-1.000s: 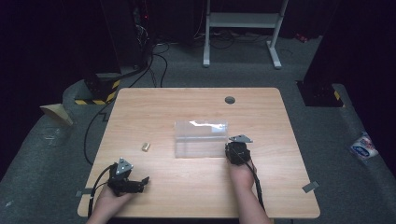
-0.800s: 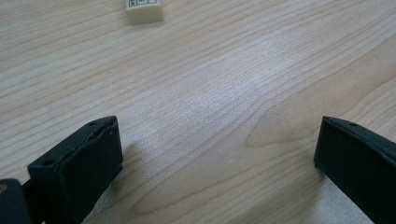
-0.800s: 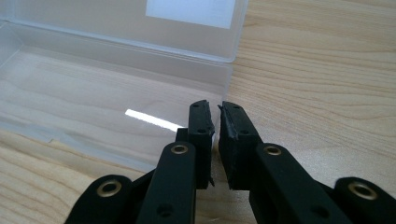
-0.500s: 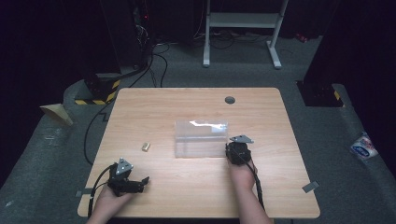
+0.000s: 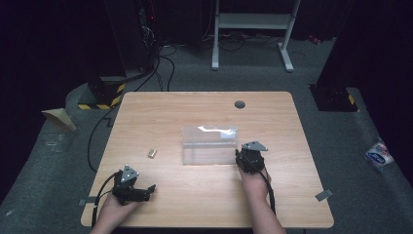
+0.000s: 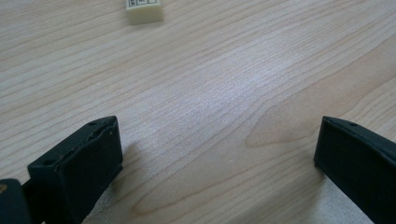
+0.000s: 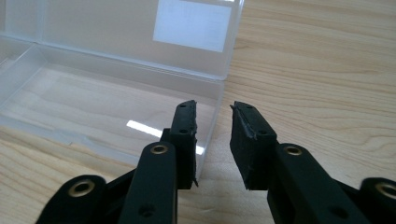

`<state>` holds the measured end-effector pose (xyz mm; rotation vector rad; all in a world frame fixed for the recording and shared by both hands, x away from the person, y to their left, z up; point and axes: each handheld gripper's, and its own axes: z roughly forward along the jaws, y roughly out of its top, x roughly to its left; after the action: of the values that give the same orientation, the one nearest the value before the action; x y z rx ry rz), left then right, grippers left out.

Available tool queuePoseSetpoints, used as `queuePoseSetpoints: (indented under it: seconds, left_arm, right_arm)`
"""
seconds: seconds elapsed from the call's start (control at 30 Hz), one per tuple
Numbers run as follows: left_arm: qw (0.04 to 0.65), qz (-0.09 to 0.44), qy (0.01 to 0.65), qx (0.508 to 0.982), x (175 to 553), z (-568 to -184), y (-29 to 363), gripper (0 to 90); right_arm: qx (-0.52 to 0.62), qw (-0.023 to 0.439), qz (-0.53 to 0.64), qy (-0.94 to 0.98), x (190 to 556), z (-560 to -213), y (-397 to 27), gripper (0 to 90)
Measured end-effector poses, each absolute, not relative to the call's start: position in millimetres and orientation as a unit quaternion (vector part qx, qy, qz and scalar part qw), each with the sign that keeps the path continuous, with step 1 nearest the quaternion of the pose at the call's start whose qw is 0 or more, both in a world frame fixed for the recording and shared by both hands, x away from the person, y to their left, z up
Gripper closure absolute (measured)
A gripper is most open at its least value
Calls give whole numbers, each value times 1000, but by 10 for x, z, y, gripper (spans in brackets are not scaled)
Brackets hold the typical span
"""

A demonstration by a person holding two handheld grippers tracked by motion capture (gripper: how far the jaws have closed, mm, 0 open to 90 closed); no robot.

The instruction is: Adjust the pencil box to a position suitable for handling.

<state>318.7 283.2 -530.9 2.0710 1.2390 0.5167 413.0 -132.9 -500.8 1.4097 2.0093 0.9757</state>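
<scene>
A clear plastic box (image 5: 209,145) lies open at the table's middle, its lid standing up at the back. In the right gripper view the box (image 7: 107,93) is empty and its lid carries a white label. My right gripper (image 7: 214,112) is open a little and straddles the box's right wall, one jaw inside and one outside. From above, the right gripper (image 5: 244,157) sits at the box's right end. A small cream block (image 5: 152,153) lies left of the box. My left gripper (image 5: 149,190) rests near the front left, open wide (image 6: 217,135) over bare wood, with the cream block (image 6: 144,9) farther ahead.
The wooden table (image 5: 204,112) has a round grommet hole (image 5: 239,104) at the back right. Cables and a yellow-black striped base (image 5: 104,97) are on the floor behind the left corner. A white stand (image 5: 253,24) stands beyond the table.
</scene>
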Motion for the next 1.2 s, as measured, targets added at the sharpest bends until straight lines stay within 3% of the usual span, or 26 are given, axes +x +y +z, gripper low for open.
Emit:
queuePoseSetpoints:
  seconds: [0.37,0.7,0.9,1.2]
  left_arm:
    - [330,199,474,791,3186,-5310,2831,12]
    - [328,199,474,792,3188,-5308,2830,10]
    - [327,205,478,789,3189,-5308,2827,14]
    - [323,202,485,787,3193,-5300,2820,12]
  right_arm:
    - [516,268,364,727,3889,-5001,-1752,544]
    - [539,255,330,732,3645,-5192,-2254,432]
    - [529,246,316,748,3610,-5233,-2257,356]
    - [525,233,322,753,3640,-5236,-2239,341]
